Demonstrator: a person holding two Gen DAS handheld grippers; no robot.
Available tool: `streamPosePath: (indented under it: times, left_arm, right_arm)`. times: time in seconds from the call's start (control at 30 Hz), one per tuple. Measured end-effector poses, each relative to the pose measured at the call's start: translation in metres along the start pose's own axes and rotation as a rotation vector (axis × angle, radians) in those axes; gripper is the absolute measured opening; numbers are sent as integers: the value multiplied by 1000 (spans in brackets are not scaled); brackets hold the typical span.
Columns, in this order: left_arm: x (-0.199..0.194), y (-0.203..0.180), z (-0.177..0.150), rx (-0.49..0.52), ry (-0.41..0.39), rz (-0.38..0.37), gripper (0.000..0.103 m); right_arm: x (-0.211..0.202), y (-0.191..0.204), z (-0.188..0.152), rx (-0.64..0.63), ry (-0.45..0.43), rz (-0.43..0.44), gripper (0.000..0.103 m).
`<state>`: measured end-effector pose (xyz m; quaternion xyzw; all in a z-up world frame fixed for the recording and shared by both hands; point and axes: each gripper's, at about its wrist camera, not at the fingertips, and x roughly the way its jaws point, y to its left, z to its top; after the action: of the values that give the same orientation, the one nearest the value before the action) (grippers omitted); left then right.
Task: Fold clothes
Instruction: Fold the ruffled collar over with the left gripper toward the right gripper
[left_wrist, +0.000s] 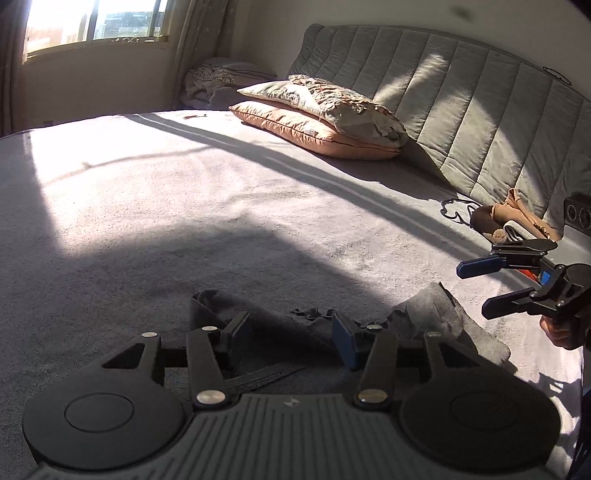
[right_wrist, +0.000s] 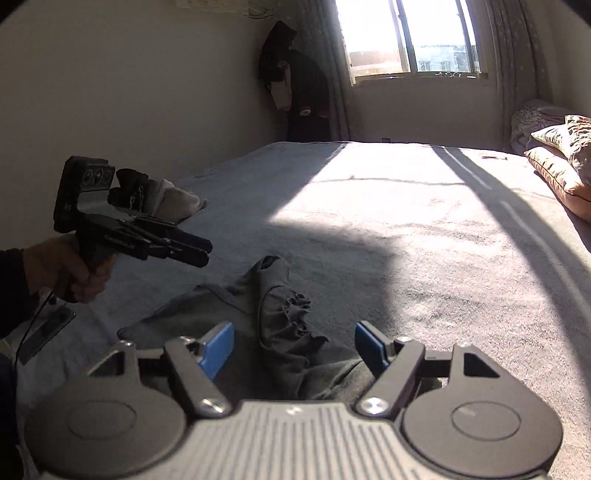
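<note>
A dark grey garment (left_wrist: 436, 317) lies crumpled on the grey bed cover (left_wrist: 221, 206), close in front of both grippers. It also shows in the right wrist view (right_wrist: 284, 317), with a frilled edge and a limb stretched away. My left gripper (left_wrist: 291, 332) is open, its jaws wide apart just above the garment, holding nothing. In the right wrist view the left gripper (right_wrist: 205, 251) hovers to the left over the cloth. My right gripper (right_wrist: 295, 347) is open over the garment and empty. It shows in the left wrist view (left_wrist: 472, 288) at the right edge.
Two stacked pillows (left_wrist: 325, 118) lie against the padded grey headboard (left_wrist: 461, 103). A heap of tan clothes (left_wrist: 517, 218) sits by the headboard at the right. Another light bundle (right_wrist: 177, 201) lies at the bed's left edge. A window (right_wrist: 410, 37) casts strong sun across the bed.
</note>
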<state>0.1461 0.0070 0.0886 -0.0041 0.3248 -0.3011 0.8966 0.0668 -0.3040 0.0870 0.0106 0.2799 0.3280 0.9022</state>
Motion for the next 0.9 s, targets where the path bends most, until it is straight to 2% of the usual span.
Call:
streamPosePath:
  times: [0.07,0.17,0.23,0.33,0.4,0.43,0.47,0.5,0.67,0.8,0.9]
  left_arm:
    - [3,-2,-3,-87,36,81,51]
    - [-13,-16,-21,-110,73,192,53]
    - [-28,-19,-33,-152,72,205,56]
    - [-47,-8,-52,-251,29,165,57]
    - [-47,-1,-63,-295,33,166,57]
    - [-46,2,-66,-315,43,170,57]
    - [-45,2,-69,-330,50,170,57]
    - [-45,3,-72,-345,57,169,57]
    - [-58,1,-72,-421,22,137,57]
    - [-68,1,-74,-451,16,147,57]
    - [-68,-1,-75,-467,25,147,57]
  right_arm:
    - [29,-2,6,45,31,3,74]
    - [68,-10,6,121,96,-2,74]
    - [93,-20,4,200,144,-26,74]
    - [110,-23,-3,256,157,-14,72]
    - [108,-11,-2,190,150,-1,43]
    - [105,-4,-1,153,147,0,34]
    - [103,3,0,116,144,1,20]
    - [100,10,0,78,141,2,14]
    - [85,55,-13,-187,174,63,9]
    - [83,97,-34,-396,267,139,9]
    - [82,114,-38,-469,291,172,10]
